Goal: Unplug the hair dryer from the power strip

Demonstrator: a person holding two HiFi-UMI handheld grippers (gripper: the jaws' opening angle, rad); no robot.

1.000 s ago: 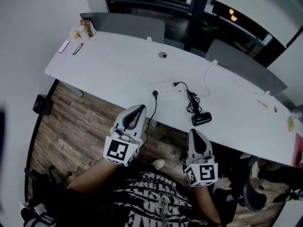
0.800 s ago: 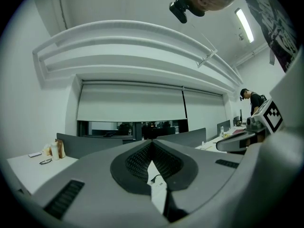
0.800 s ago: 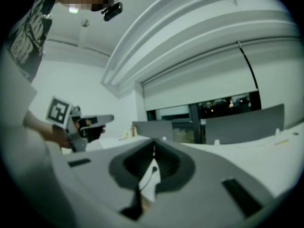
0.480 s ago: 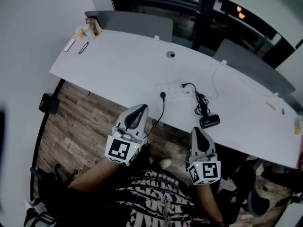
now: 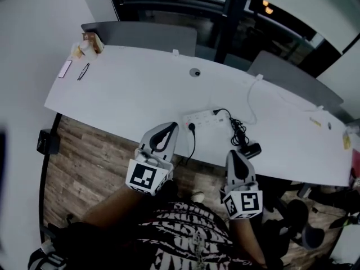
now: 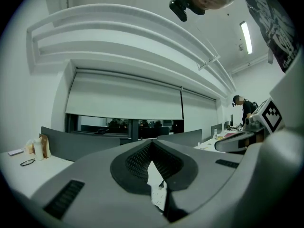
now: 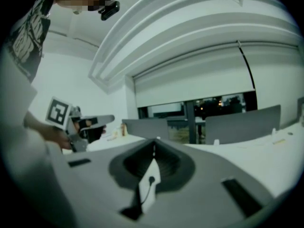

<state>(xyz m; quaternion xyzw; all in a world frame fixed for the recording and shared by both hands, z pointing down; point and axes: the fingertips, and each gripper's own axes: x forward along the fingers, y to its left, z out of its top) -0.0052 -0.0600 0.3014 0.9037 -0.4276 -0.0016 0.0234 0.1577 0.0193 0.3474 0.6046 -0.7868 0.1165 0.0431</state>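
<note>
Long white counter (image 5: 129, 94) on wood-plank floor (image 5: 84, 156), grey partition screens (image 5: 146, 35) along its far edge, dark windows behind; power strip (image 5: 198, 117), white, lying flat near the middle of the counter, towards the near edge; hair dryer (image 5: 251, 149), black, lying on the counter at the near edge, to the right of the strip and apart from it; dryer cord (image 5: 236, 129), black, bunched in a loose coil between dryer and strip, its plug (image 5: 216, 112) seated at the strip's right end; second black plug (image 5: 191, 126) at the strip's near side, its cable dropping over the counter edge; round cable port (image 5: 194, 72) further back; white cable (image 5: 251, 97) trailing towards the far edge; far left corner holds a small flat card (image 5: 64, 68), a dark slim item (image 5: 83, 71) too small to identify, and some packets (image 5: 87, 43); left tool (image 5: 169, 126), jaws brought together with nothing between them, tips over the near edge just left of the second plug; right tool (image 5: 232, 153), jaws likewise closed and empty, tips just short of the counter edge, near the hair dryer without touching it; both tools held about level, side by side, well apart from each other; wearer's patterned shirt (image 5: 191, 238) at the bottom of the head view.
</note>
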